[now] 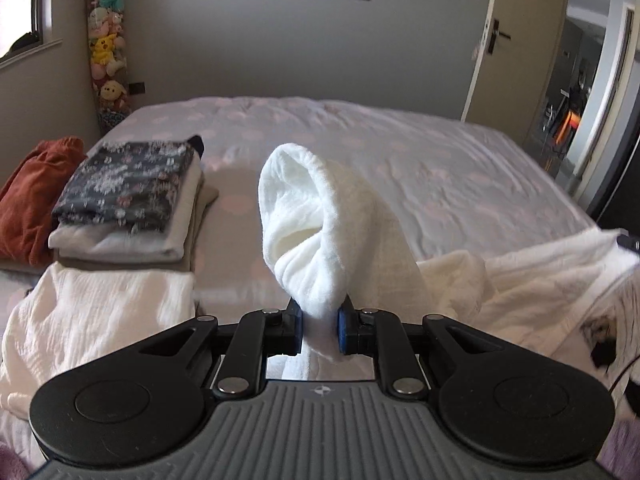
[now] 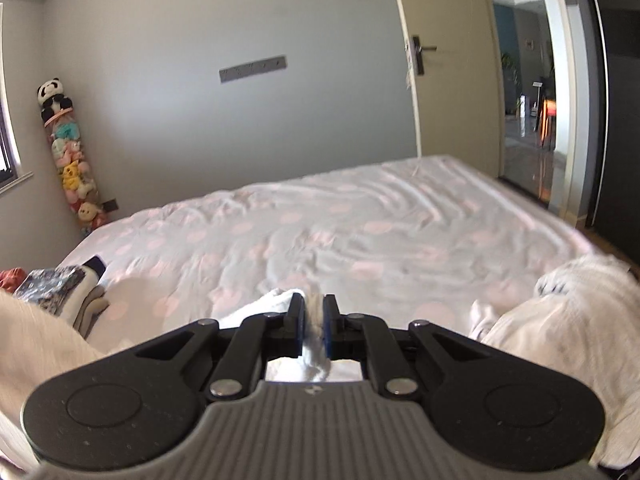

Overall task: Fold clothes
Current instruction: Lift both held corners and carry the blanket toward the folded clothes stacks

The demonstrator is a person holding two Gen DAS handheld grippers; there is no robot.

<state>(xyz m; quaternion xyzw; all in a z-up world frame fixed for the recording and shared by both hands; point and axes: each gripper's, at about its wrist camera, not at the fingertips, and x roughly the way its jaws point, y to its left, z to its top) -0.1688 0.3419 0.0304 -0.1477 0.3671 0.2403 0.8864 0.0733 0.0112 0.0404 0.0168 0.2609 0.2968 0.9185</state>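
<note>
My left gripper (image 1: 319,326) is shut on a white garment (image 1: 304,216), and a thick fold of it stands up in a loop above the blue pads. The rest of the white cloth trails off to the right (image 1: 532,292) over the bed. My right gripper (image 2: 315,326) is shut on a pinch of white cloth (image 2: 314,320) that hangs down between the fingers. Both grippers are lifted above the bed (image 2: 320,232), which has a pale sheet with pink dots.
A stack of folded clothes (image 1: 128,200) topped by a dark flowered piece lies at the left, with a rust-red garment (image 1: 28,196) beside it and a white one (image 1: 100,320) in front. More white clothing (image 2: 576,320) is heaped at the right. An open door (image 2: 452,72) stands beyond.
</note>
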